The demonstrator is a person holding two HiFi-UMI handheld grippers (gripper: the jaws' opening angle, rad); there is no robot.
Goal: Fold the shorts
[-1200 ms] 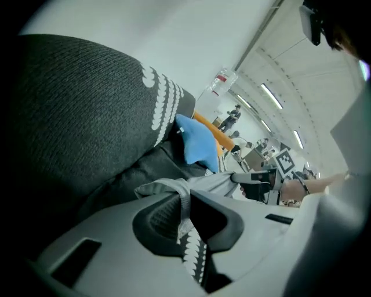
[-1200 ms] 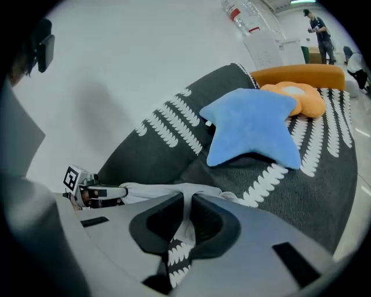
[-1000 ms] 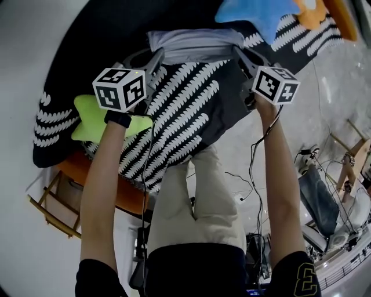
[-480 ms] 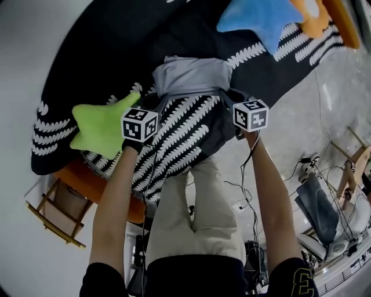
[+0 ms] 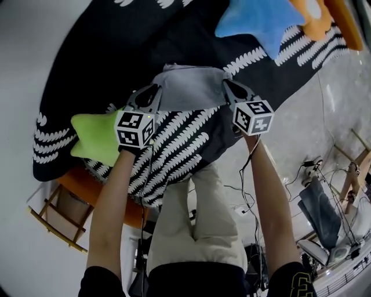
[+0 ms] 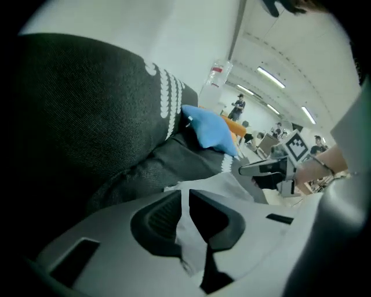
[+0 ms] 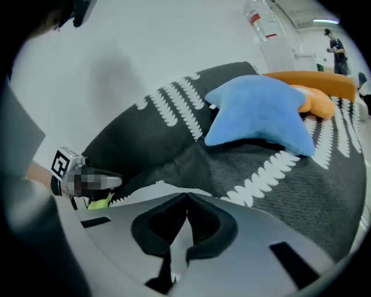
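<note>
I had the shorts (image 5: 188, 87), stretched nine-to-three at twelve o'clock, pinched in the right gripper (image 5: 227, 84) and left gripper (image 5: 154, 89); the left's jaws were just loosening.

Black white-patterned cover (image 5: 116, 52) carries grey shorts (image 5: 188, 87) mid-surface, green star cushion (image 5: 95, 136) nearby, blue star cushion (image 5: 261, 20) and orange cushion (image 5: 316, 17) farther off.

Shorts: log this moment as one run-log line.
grey shorts on black patterned cover | left gripper pinching shorts fabric, jaws just opening slightly | right gripper shut on shorts fabric
</note>
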